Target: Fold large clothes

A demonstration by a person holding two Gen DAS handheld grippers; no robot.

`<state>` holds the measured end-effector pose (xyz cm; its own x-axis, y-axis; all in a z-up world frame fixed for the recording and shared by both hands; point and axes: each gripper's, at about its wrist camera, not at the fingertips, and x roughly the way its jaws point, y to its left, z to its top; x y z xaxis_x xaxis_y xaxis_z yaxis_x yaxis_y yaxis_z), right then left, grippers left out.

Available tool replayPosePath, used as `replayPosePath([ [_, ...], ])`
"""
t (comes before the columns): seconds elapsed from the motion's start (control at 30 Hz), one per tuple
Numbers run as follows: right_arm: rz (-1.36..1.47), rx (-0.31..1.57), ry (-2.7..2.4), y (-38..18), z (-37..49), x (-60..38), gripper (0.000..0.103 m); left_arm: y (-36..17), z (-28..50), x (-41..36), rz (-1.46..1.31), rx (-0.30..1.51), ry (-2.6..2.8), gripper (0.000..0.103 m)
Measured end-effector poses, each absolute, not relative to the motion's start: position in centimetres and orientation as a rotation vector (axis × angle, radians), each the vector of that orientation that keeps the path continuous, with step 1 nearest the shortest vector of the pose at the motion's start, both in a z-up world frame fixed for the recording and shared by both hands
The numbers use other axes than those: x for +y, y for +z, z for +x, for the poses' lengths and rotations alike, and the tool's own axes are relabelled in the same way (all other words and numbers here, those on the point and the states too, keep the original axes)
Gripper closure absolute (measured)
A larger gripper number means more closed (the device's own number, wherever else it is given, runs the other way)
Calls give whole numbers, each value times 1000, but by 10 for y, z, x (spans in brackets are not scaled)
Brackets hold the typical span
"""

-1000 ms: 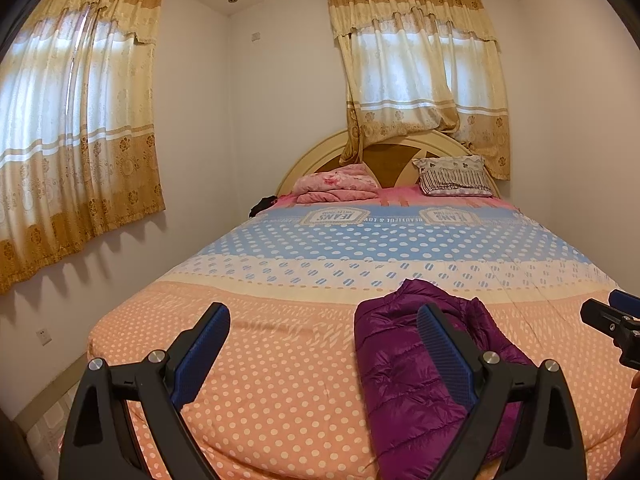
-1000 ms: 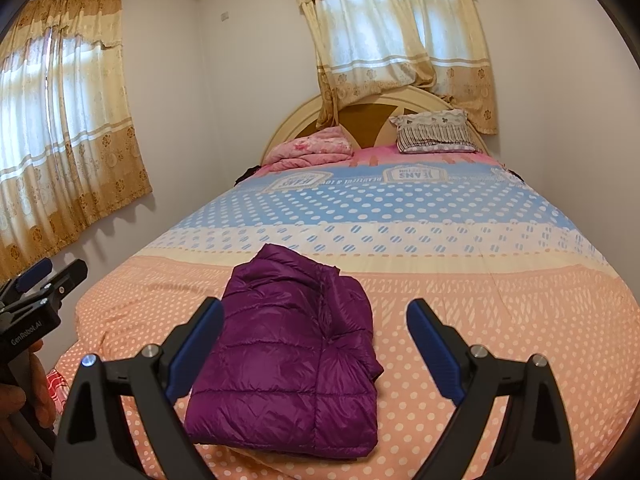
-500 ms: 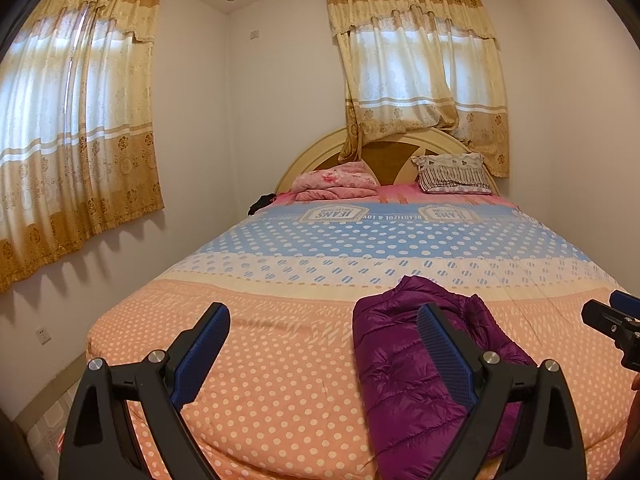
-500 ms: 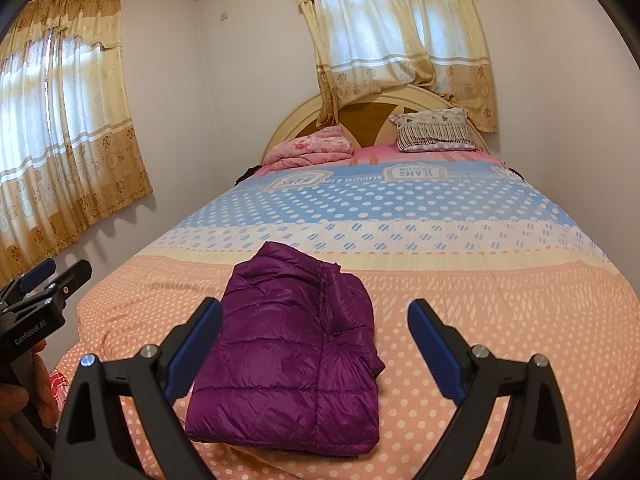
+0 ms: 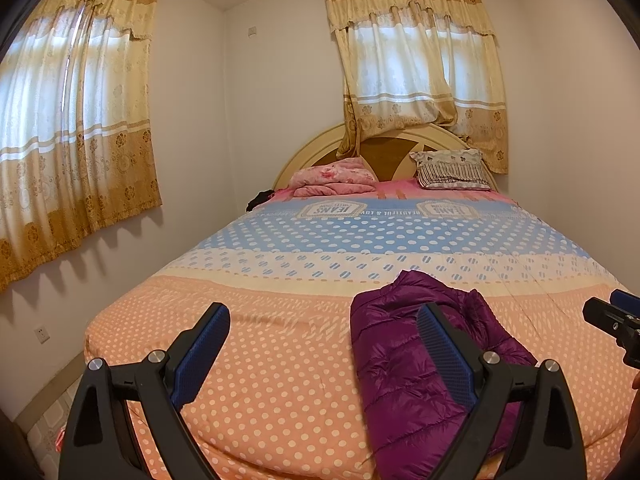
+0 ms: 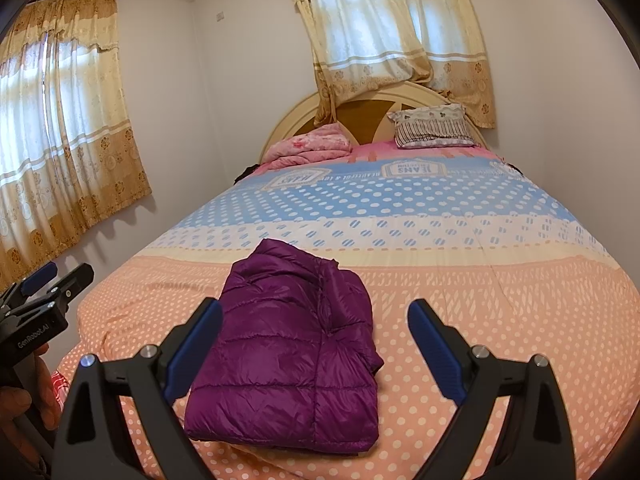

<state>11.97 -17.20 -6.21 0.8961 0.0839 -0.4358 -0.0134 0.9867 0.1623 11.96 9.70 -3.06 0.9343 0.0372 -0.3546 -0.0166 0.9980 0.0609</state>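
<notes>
A purple puffer jacket (image 6: 292, 344) lies folded into a compact rectangle near the foot of the bed (image 6: 460, 280). It also shows in the left wrist view (image 5: 396, 364). My right gripper (image 6: 314, 344) is open and empty, held above the jacket. My left gripper (image 5: 324, 344) is open and empty, to the left of the jacket, with its right finger (image 5: 444, 352) over the jacket's middle. Neither gripper touches the jacket. The left gripper shows at the left edge of the right wrist view (image 6: 40, 296).
The bed has a dotted orange, cream and blue cover (image 5: 280, 360). A folded pink blanket (image 5: 332, 178) and a striped pillow (image 5: 450, 164) lie at the curved headboard (image 5: 384, 148). Curtained windows stand on the left wall (image 5: 72, 140) and the back wall (image 5: 416, 68).
Both grippers have drifted only slightly; the jacket lies where it was.
</notes>
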Motion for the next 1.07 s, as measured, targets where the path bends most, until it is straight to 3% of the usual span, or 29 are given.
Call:
replayPosePath([
  [1.07, 156, 462, 45, -67, 118, -172, 7, -41, 126, 97, 59, 403, 1, 8],
])
